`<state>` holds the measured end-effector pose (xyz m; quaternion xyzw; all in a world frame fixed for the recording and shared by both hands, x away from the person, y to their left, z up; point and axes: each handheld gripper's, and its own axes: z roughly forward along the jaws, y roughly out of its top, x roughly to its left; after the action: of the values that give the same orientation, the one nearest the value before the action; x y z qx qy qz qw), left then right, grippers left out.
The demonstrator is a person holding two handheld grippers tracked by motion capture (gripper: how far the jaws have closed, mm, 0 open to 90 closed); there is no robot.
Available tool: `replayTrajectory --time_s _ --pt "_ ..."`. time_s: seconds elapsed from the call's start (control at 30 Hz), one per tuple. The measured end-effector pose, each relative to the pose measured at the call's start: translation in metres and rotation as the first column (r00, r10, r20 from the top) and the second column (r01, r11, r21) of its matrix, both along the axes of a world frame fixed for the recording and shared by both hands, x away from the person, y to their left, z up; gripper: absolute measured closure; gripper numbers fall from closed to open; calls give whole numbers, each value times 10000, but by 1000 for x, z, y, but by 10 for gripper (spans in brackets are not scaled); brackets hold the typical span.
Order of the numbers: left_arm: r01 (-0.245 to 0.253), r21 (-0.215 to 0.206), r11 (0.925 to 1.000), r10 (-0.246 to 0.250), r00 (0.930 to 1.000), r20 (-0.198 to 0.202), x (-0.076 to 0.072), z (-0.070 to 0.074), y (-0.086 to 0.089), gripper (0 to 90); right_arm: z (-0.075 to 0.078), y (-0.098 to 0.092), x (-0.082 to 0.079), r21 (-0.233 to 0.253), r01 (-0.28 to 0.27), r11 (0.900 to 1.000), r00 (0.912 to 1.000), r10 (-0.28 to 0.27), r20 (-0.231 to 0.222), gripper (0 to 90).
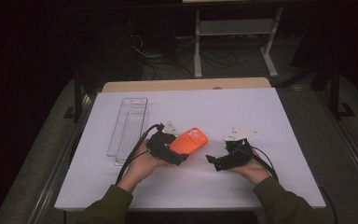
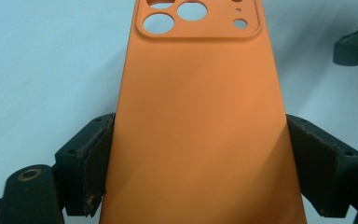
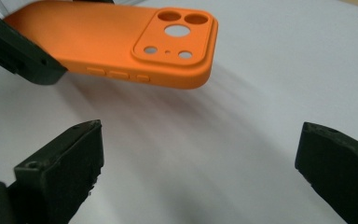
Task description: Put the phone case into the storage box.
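An orange phone case (image 1: 189, 140) with camera cutouts is held above the white table surface (image 1: 242, 112), back side up. My left gripper (image 1: 179, 154) is shut on its lower end; in the left gripper view the orange phone case (image 2: 200, 121) is pinched between both black pads (image 2: 95, 163). My right gripper (image 1: 213, 162) stands open just to the right, jaws wide apart with nothing between them (image 3: 198, 168). The right gripper view has the orange phone case (image 3: 116, 42) raised ahead, its shadow on the table below.
A clear plastic tray (image 1: 128, 126) lies on the table at the left, beyond my left hand. The table's wooden far edge (image 1: 186, 85) borders a dark floor with cables and a stand's legs (image 1: 270, 60).
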<state>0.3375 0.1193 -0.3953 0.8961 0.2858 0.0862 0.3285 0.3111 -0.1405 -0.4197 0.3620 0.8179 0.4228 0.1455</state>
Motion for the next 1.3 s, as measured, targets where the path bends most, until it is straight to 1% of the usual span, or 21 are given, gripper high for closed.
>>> replayTrajectory --time_s 0.17,0.23,0.27,0.33,0.37,0.43,0.47,0.77,0.87,0.9,1.03,1.2,1.23,1.3 --pt "29 -32 10000 -29 10000 1 0 0 1 159 -4 5 -2 -631 -86 9980 9997 100 228 5" --pt "33 -32 10000 -33 10000 -2 0 0 1 159 -4 7 -3 -692 -139 9975 9995 158 267 5" --pt "23 -71 10000 -23 10000 0 0 0 1 159 -4 8 -3 -773 -166 9969 9990 198 408 5" --pt "41 -70 10000 -41 10000 7 1 0 2 159 -4 9 -5 -842 -154 9963 9984 199 522 5" --pt "59 -46 10000 -60 10000 -6 1 1 2 159 -4 9 -4 -1150 -263 9930 9963 354 783 5" --pt "65 -54 10000 -66 10000 -19 1 0 2 159 -4 10 -6 -1260 -229 9918 9951 348 928 5" --pt "65 -60 10000 -65 10000 -45 1 0 2 159 -5 9 -5 -1412 -263 9896 9936 414 1052 5" --pt "141 -48 9999 -141 9999 -95 0 -1 1 159 -5 9 -7 -1744 -163 9845 9872 435 1532 5" --pt "146 -51 9999 -146 9998 -110 0 -1 1 159 -4 9 -8 -1839 -135 9829 9830 467 1774 5" --pt "151 -48 9999 -152 9998 -110 0 -1 1 159 -4 9 -9 -1810 -110 9834 9830 438 1781 5" --pt "139 -63 9999 -139 9999 -88 0 0 1 159 -4 9 -9 -1957 -50 9807 9793 443 1973 5" --pt "180 -31 9998 -180 9998 -81 0 -1 1 159 -5 10 -10 -2136 -24 9769 9769 480 2082 5" --pt "262 19 9997 -262 9996 -47 0 -1 1 159 -5 10 -10 -2203 -82 9754 9751 566 2143 5" --pt "269 5 9996 -269 9996 -43 0 -1 1 159 -5 10 -11 -2332 -54 9724 9714 605 2296 5"
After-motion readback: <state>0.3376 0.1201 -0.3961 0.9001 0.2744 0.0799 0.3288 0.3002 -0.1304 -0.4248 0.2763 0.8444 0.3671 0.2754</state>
